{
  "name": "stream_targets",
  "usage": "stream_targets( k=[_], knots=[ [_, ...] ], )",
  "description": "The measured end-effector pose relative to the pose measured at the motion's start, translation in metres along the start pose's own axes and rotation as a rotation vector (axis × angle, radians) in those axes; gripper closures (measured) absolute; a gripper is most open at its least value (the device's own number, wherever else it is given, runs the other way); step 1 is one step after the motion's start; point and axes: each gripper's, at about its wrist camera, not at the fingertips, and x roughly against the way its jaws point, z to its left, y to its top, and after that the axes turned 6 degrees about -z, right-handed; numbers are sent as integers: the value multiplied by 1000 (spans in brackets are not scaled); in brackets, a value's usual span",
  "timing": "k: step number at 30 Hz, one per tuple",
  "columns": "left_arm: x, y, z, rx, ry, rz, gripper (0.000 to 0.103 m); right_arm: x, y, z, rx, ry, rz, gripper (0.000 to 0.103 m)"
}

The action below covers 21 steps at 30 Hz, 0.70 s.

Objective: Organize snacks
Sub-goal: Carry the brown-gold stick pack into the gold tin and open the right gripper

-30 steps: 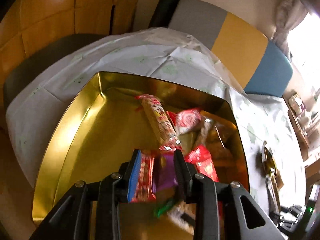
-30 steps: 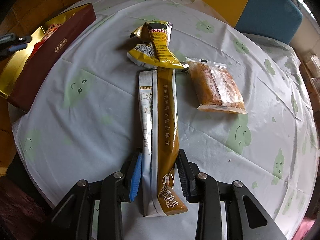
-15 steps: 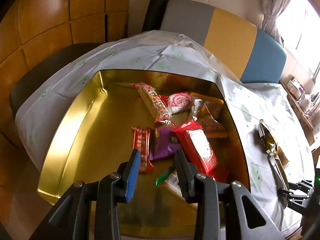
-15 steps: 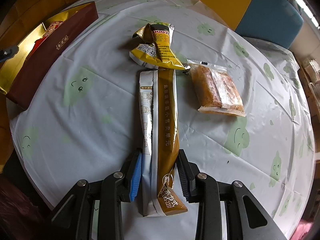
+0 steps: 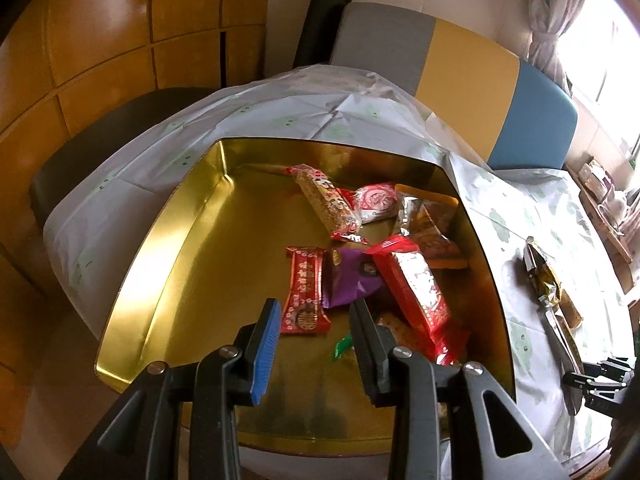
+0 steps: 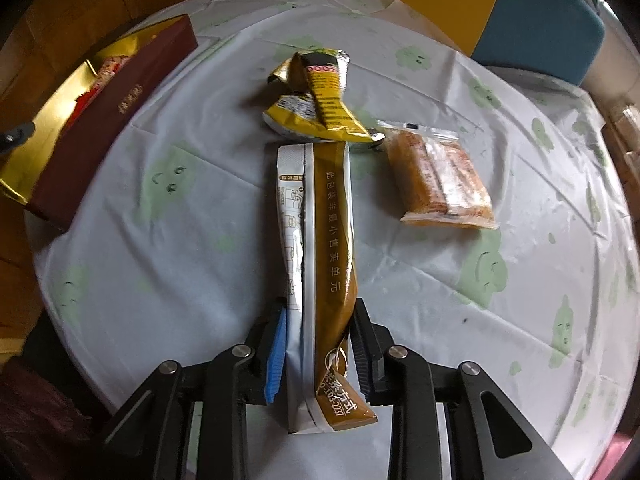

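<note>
One long sachet [image 6: 324,264] pinched between right gripper [image 6: 318,344] pads, lengthwise.

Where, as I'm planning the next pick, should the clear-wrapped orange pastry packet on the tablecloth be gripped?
Grip the clear-wrapped orange pastry packet across its middle, from straight above, one finger on each long edge. It lies flat on the tablecloth; the empty clear flap at its far end looks flimsy. The long brown-and-silver sachet on its left lies apart, leaving room.
</note>
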Motion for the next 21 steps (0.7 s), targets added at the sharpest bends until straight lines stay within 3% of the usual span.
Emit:
stream_targets(
  k=[8,15,21],
  knots=[
    [4,-2,11,30,1,-8,67,12,4,1,-31,39,-19,73],
    [6,-4,18,44,11,-16,67,40,16,1,-118,107,-131,73],
    [7,-4,24,50,20,-26,67,64,50,31,-119,202,-244,73]
  ],
)
